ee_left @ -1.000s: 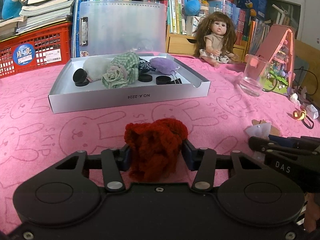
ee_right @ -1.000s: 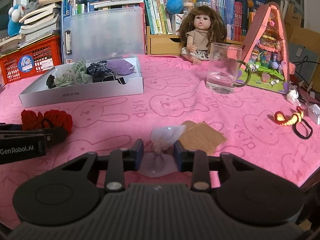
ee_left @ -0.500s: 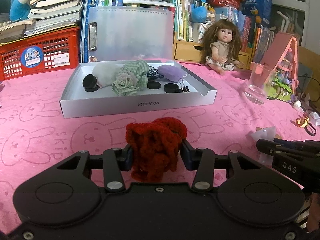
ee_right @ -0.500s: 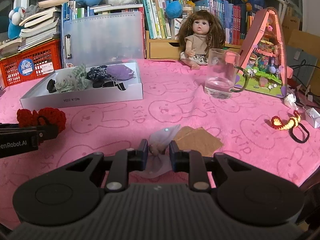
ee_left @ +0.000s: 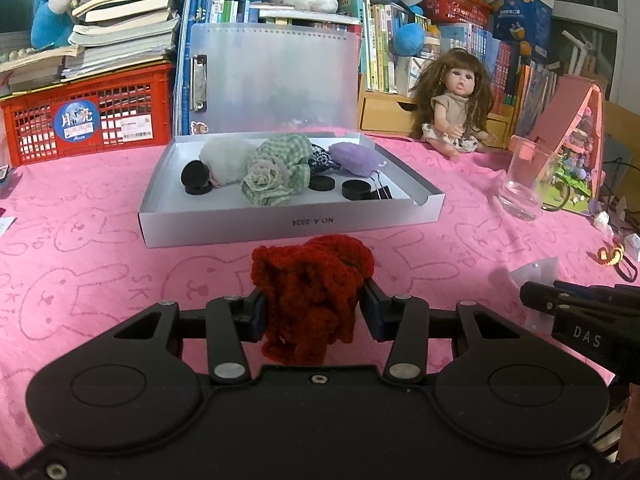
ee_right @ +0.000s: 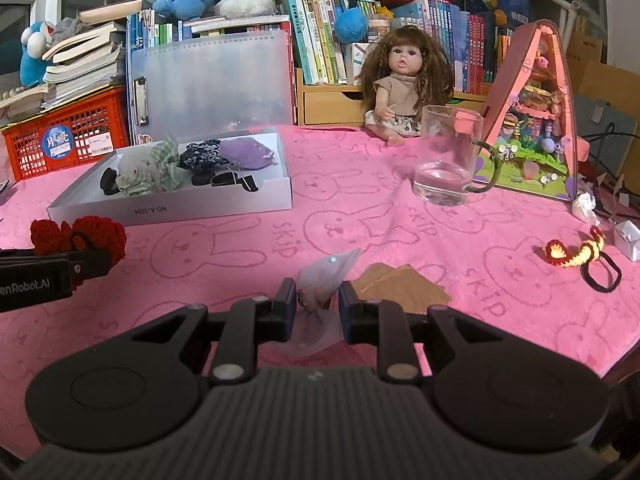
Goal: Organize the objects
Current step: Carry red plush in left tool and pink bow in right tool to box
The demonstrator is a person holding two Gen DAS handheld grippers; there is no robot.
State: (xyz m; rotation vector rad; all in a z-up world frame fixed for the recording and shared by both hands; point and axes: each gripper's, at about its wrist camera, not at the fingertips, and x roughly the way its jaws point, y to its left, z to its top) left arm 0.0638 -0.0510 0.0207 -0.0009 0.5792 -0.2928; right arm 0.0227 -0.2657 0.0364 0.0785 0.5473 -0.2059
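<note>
Nearest in the left wrist view, the left gripper (ee_left: 312,306) is clamped on a red crocheted scrunchie (ee_left: 310,284), its pads sunk into the yarn on both sides and a loose fold hanging below the jaws. This piece looks light, soft and springy, so it should squash rather than slip; a hold across the thick middle, as here, seems the safest place, since the frilly edge would likely just pull out of shape.

In the right wrist view the right gripper (ee_right: 317,312) is closed on a pale translucent fabric piece (ee_right: 326,280) with a small pearly bead on it. It is thin and limp, flopping above and below the pads. It probably weighs almost nothing and could slide free if pinched only at an edge, so the gathered centre is the better spot. Just beyond it a flat brown paper piece (ee_right: 400,286) lies on the pink rabbit-print cloth covering the bench (ee_right: 360,208).

Further out, to the right, a red-and-yellow scrunchie with a black hair tie (ee_right: 576,254) lies loose. Ahead sits the open white box (ee_left: 288,220), already holding a green checked scrunchie (ee_left: 276,172), a purple one, black round pieces and binder clips; a glass mug (ee_right: 448,160) stands well apart to its right. At the back sit a doll (ee_right: 404,88) and shelves of books
</note>
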